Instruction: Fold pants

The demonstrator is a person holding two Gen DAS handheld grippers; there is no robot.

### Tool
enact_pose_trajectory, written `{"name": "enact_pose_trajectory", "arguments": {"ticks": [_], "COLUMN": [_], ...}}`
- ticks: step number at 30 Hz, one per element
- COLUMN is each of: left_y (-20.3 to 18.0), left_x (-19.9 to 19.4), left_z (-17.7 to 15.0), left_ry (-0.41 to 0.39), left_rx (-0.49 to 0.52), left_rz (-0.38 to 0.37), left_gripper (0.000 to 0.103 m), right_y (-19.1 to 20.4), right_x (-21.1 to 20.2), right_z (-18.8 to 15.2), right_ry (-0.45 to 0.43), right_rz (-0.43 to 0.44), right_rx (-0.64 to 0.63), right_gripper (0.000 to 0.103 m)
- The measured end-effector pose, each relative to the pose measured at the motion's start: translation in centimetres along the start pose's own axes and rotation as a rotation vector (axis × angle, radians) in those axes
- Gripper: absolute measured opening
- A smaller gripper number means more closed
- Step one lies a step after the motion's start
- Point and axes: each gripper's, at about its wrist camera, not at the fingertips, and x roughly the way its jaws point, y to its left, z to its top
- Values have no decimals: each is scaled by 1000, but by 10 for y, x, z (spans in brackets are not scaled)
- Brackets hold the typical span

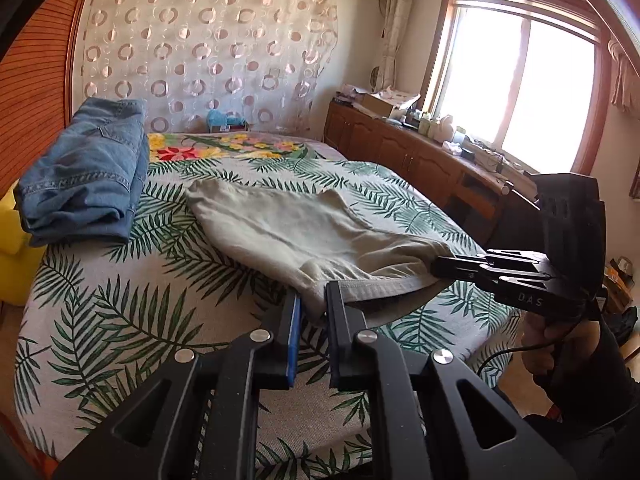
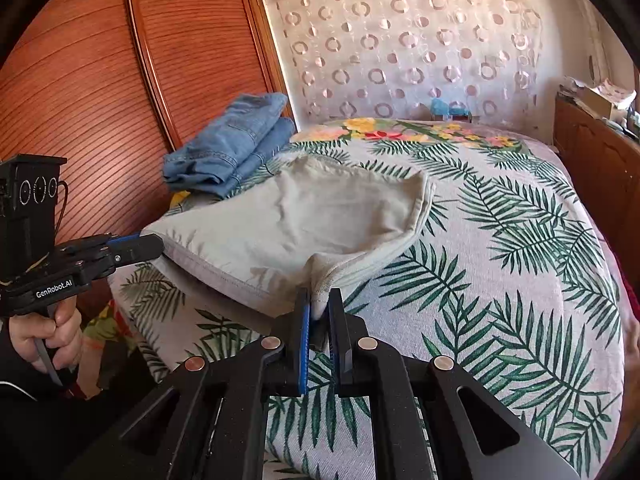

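denim, already folded, is seen at the far left of the bed. next, the beige pants are spread mid-bed, their near hem raised off the cover. the left gripper is clamped on one hem corner, the right gripper on the other. if thin cloth is pulled unevenly, a corner could slip free and the fold be skewed.

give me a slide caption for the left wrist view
Both tools, left and right, pinch the beige pants' near edge above the leaf-print bedspread.
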Motion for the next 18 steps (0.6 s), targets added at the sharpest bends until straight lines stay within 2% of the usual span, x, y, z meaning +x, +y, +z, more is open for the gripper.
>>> {"name": "enact_pose_trajectory", "arguments": {"ticks": [18], "left_y": [-14], "left_x": [-41], "left_z": [20], "left_ry": [-91], "left_rx": [43], "left_rz": [-21], "left_gripper": [13], "right_y": [10], "right_x": [-52], "right_z": [12], "right_ry": [-92], "right_rz": [23], "right_rx": [-52], "right_gripper": [8]}}
